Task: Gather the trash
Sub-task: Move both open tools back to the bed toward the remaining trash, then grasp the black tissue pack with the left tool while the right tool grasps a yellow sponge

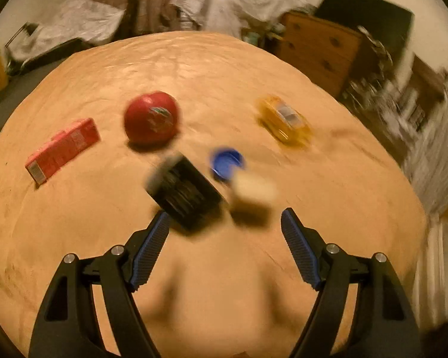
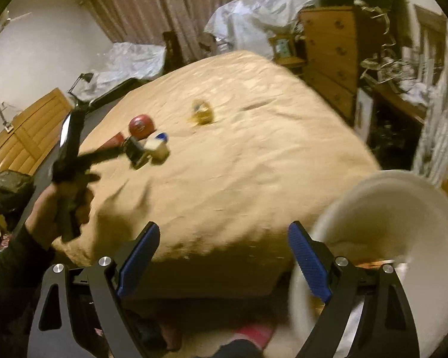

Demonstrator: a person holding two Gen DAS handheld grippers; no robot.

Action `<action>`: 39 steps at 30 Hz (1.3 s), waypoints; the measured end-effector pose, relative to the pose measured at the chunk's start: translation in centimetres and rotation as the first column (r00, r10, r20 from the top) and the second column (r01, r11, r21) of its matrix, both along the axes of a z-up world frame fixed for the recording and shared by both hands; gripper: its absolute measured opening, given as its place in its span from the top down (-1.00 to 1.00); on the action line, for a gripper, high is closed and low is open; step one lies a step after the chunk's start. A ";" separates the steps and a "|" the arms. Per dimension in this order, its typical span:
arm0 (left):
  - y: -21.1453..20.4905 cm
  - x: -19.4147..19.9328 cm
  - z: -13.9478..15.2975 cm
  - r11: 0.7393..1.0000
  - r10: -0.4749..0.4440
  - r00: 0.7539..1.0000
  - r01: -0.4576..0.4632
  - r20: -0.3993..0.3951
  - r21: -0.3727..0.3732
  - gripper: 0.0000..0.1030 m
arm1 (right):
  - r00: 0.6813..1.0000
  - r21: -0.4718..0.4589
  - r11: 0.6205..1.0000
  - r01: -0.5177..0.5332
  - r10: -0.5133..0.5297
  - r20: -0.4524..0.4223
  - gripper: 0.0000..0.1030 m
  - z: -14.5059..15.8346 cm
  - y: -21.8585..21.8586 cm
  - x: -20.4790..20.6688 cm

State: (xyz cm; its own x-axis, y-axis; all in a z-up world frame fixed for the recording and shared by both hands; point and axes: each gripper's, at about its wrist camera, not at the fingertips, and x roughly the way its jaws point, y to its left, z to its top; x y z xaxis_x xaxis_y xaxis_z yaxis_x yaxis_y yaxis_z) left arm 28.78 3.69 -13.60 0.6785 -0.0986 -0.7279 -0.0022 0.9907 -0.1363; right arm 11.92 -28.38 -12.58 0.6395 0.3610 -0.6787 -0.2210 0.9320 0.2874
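A: How does the left claw [image 1: 224,226] stand?
B: Its jaws are spread wide, blue ribbed pads [image 1: 152,247] facing inward, with nothing between them. It points forward and down.
A: And seen from the other side?
B: The right wrist view shows the left hand [image 2: 49,208] wrapped around the handle, a dark sleeve on the forearm, the claw reaching out away from the body. That part is blurred.
A: The right claw [image 2: 224,256]?
B: Also gaping, both blue pads [image 2: 309,262] well apart, gripping nothing. Its black arms fork out from the bottom of the view.
A: The right hand?
B: Hidden behind the camera.
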 end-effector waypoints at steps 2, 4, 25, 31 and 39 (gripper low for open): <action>0.2 1.9 0.1 0.999 -0.038 0.999 0.038 0.001 -0.011 -0.43 | 1.000 0.023 1.000 -0.014 0.015 -0.025 -0.70 -1.1 1.9 0.9; 0.0 4.0 -0.5 0.999 -0.051 0.999 0.051 -0.014 0.007 -0.44 | 0.998 0.032 0.999 -0.032 0.034 -0.048 -0.70 -2.3 3.5 1.8; 14.1 -3.5 -4.2 0.993 0.112 0.991 -0.109 -0.078 0.047 -0.54 | 0.951 -0.031 0.953 -0.302 0.299 -0.076 -0.70 -5.8 18.5 12.7; 13.9 -4.1 -4.4 0.990 0.125 0.991 -0.121 -0.042 0.074 -0.68 | 0.949 -0.072 0.946 -0.315 0.315 -0.009 -0.62 -5.7 25.3 17.8; 13.2 -2.8 -6.0 0.981 0.139 0.987 -0.126 -0.085 0.146 -0.63 | 0.976 -0.145 0.966 -0.213 0.216 0.003 -0.43 -6.9 31.7 23.2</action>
State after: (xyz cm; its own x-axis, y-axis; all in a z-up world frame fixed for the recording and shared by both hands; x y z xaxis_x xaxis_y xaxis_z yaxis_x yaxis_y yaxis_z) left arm 26.01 16.85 -19.64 0.6064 0.0948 -0.7895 -0.1407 0.9900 0.0108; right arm 35.17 3.36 -19.48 0.5708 0.3916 -0.7217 -0.4247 0.8930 0.1487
